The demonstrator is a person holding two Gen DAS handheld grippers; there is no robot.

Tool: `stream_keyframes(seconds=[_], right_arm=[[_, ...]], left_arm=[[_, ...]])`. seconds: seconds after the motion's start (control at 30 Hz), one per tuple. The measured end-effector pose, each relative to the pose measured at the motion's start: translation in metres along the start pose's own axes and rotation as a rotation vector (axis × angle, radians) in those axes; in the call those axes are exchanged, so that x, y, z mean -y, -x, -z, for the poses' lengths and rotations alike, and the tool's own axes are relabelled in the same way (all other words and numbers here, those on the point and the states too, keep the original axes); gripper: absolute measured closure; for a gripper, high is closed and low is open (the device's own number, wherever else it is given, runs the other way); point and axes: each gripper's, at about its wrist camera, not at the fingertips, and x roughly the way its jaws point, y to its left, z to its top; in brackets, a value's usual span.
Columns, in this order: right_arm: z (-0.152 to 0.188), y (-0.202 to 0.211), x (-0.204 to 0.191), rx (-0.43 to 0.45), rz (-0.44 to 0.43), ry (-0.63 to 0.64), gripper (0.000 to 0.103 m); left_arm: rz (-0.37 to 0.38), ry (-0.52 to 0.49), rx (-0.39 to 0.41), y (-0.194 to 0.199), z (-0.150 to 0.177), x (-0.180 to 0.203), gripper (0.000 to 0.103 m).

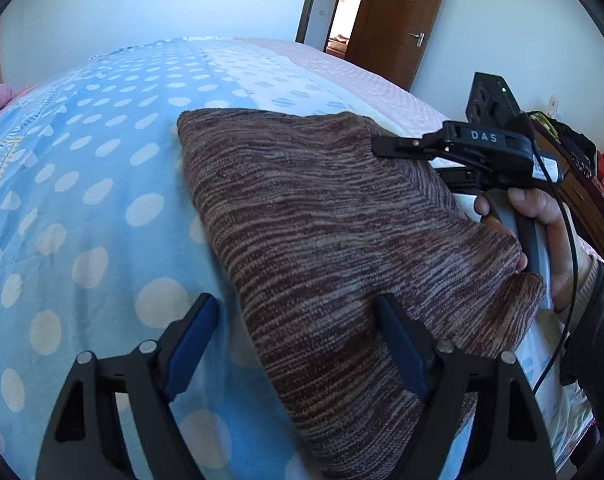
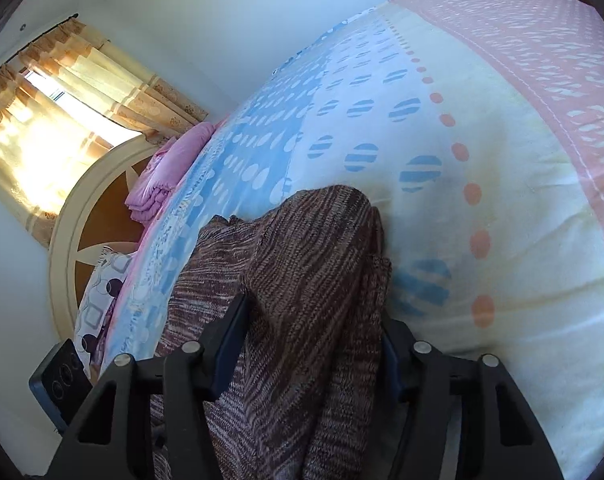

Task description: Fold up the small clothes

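Observation:
A brown-and-grey striped knit sweater (image 1: 321,220) lies folded on the bed. In the left wrist view my left gripper (image 1: 298,344) stands open across the sweater's near edge. One of its fingers (image 1: 194,340) is over the bare sheet, the other over the knit, and neither pad presses the cloth. My right gripper (image 1: 385,148), held by a hand (image 1: 541,216), is at the sweater's far right corner. In the right wrist view a bunched fold of the sweater (image 2: 313,264) fills the gap between the pads of the right gripper (image 2: 309,344), which is shut on it.
The bed sheet (image 1: 102,184) is blue with white dots, then pale with striped dots (image 2: 481,160), with a pink band at its edge. Pink bedding (image 2: 162,176) and a round headboard (image 2: 74,216) lie at one end. An open wooden door (image 1: 397,20) and dark furniture (image 1: 581,200) stand beyond the bed.

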Motion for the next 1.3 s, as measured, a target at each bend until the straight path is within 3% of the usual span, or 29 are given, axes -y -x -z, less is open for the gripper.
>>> stream_keyframes(seconds=[0.07,0.13,0.3,0.63,1.0,1.3], right_arm=[[0.002,-0.001,0.0,-0.006,-0.025,0.006,0.065],[0.004,-0.003,-0.001,-0.024,-0.054,0.014,0.07],[0.007,-0.006,-0.008,-0.029,-0.036,0.04,0.07],[0.011,-0.005,-0.013,-0.002,-0.007,0.067,0.071],[0.019,0.007,-0.032,0.056,0.07,0.144,0.08],[0.04,0.027,-0.066,0.092,0.073,0.153,0.08]], left_arm=[[-0.004,-0.01,-0.003,0.0,0.0,0.002,0.019],[-0.007,-0.023,-0.007,-0.001,0.0,0.005,0.019],[-0.019,-0.043,-0.014,-0.002,-0.001,0.009,0.02],[-0.012,-0.062,-0.004,0.001,0.001,0.018,0.04],[-0.046,0.03,-0.019,0.013,0.0,0.021,0.063],[-0.068,0.046,-0.055,0.039,0.007,0.025,0.067]])
